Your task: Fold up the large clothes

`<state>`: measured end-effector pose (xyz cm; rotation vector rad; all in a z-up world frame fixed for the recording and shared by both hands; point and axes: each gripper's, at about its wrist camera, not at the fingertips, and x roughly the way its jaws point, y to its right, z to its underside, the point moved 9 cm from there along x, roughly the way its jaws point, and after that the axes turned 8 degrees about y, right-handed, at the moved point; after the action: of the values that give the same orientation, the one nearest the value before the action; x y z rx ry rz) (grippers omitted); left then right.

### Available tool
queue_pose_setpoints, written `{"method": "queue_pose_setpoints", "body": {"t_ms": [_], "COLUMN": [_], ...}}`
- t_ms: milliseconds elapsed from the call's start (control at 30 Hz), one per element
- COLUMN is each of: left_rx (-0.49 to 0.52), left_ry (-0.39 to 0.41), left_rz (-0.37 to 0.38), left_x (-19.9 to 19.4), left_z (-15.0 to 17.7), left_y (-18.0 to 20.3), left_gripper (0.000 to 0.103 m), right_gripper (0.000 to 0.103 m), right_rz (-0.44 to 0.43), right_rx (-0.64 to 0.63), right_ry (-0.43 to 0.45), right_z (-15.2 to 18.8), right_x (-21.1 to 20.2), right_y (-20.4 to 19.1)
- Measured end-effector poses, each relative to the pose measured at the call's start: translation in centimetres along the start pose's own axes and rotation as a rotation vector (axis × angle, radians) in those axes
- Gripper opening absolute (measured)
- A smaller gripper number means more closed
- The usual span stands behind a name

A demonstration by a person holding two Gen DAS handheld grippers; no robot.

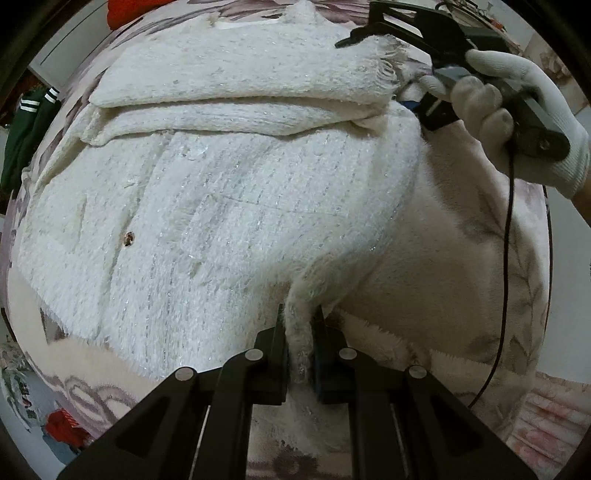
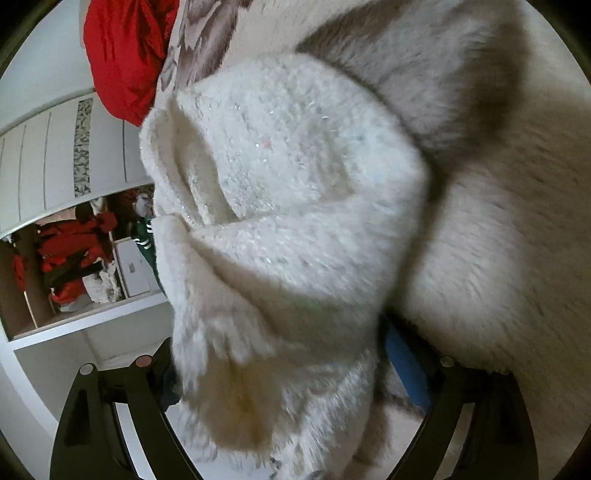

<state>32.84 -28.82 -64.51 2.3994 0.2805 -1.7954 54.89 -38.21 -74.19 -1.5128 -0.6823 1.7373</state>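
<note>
Fuzzy white knit jacket (image 1: 229, 206) with glinting threads; plush matt blanket (image 1: 454, 258); knit cotton glove (image 1: 517, 110)

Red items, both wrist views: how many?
4 across the views. Left wrist: red cloth at the top edge, red thing bottom left. Right wrist: red garment top left, red clothes on the shelf. Some may be the same item; more may be hidden.

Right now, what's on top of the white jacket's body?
Both sleeves lie folded across the upper part of the jacket. Beneath it, the floral blanket shows around the edges; anything under the jacket is hidden.
</note>
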Motion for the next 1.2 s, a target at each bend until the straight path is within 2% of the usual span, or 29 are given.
{"method": "queue_pose_setpoints", "body": {"t_ms": [33, 67, 100, 133, 233, 367, 533, 667, 733, 867, 933, 1033, 1133, 1200], "left_rx": [-0.006, -0.009, -0.012, -0.012, -0.007, -0.028, -0.107, -0.174, -0.218, -0.302, -0.34, -0.37, -0.414, -0.477], "left_ry": [0.001, 0.002, 0.007, 0.016, 0.045, 0.085, 0.136, 0.158, 0.159, 0.144, 0.12, 0.078, -0.005, -0.042], "left_rz": [0.005, 0.012, 0.021, 0.03, 0.055, 0.078, 0.116, 0.134, 0.138, 0.122, 0.102, 0.095, 0.155, 0.247], "left_x": [-0.3, -0.7, -1.1, -1.7, -3.9, -6.9, -10.2, -11.4, -11.4, -9.9, -7.3, -3.6, 0.5, 1.4], "left_z": [-0.3, -0.4, -0.6, -0.8, -1.1, -1.9, -3.6, -4.6, -5.1, -5.2, -4.9, -4.3, -3.3, -3.1], "left_y": [-0.3, -0.4, -0.5, -0.7, -1.2, -3.5, -10.5, -17.1, -20.8, -28.0, -32.6, -37.0, -39.8, -40.4], "left_gripper": [0.008, 0.008, 0.008, 0.007, 0.007, 0.007, 0.007, 0.007, 0.007, 0.007, 0.007, 0.007, 0.012, 0.012], "right_gripper": [0.095, 0.09, 0.08, 0.042, 0.029, 0.025, 0.025, 0.024, 0.024, 0.024, 0.024, 0.024, 0.024, 0.029], "right_rz": [0.002, -0.001, 0.002, 0.006, 0.034, 0.08, 0.181, 0.296, 0.35, 0.465, 0.525, 0.631, 0.742, 0.79], "right_rx": [0.002, 0.004, -0.003, -0.017, -0.047, -0.085, -0.142, -0.173, -0.186, -0.234, -0.266, -0.295, -0.307, -0.331], "right_ry": [0.004, 0.019, 0.034, 0.036, 0.076, 0.116, 0.114, 0.1, 0.095, 0.063, 0.037, -0.001, -0.019, -0.069], "right_z": [-0.2, -0.4, -0.4, -0.3, 0.2, 0.8, 2.2, 2.9, 3.3, 4.6, 5.2, 5.7, 5.9, 6.2], "right_x": [0.3, 0.3, 0.2, 0.3, -0.4, -2.5, -3.2, -1.2, 1.0, 9.1, 13.9, 21.1, 26.4, 28.4], "right_y": [-0.5, -0.9, -1.3, -1.7, -3.8, -8.2, -16.2, -23.0, -26.2, -32.4, -34.5, -36.0, -35.8, -35.3]}}
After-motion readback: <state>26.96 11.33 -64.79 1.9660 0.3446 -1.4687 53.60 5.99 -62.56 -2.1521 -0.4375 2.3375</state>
